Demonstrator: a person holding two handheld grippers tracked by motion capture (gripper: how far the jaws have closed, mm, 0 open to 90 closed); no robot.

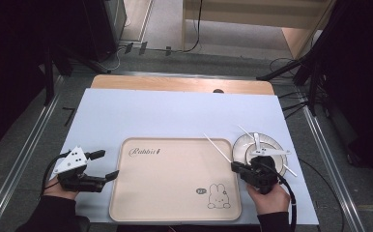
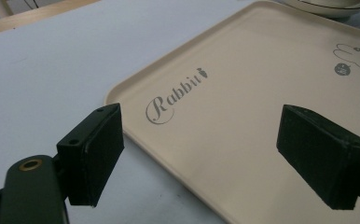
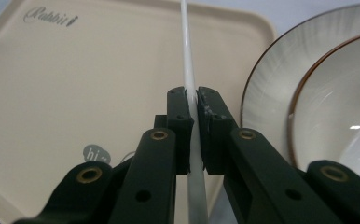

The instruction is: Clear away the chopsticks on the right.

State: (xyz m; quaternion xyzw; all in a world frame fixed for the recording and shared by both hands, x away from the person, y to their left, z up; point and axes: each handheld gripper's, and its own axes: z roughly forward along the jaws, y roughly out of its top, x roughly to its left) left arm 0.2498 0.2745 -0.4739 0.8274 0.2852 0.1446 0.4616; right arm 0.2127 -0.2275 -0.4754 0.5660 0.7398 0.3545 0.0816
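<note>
Black jaws of the right tool are pinching a white chopstick between their pads, the stick running up and away over the right edge of the beige tray in the right gripper view. From the high view, that right tool is sitting at the tray's right edge, just beside a white plate with a bowl in it, and the chopstick is slanting up and to the left from the jaws, over the tabletop between tray and plate. A second white chopstick is lying across the plate's rim. Left of the tray, the left tool is resting with its jaws spread wide and nothing between them, pointing toward the tray's "Rabbit" lettering.
</note>
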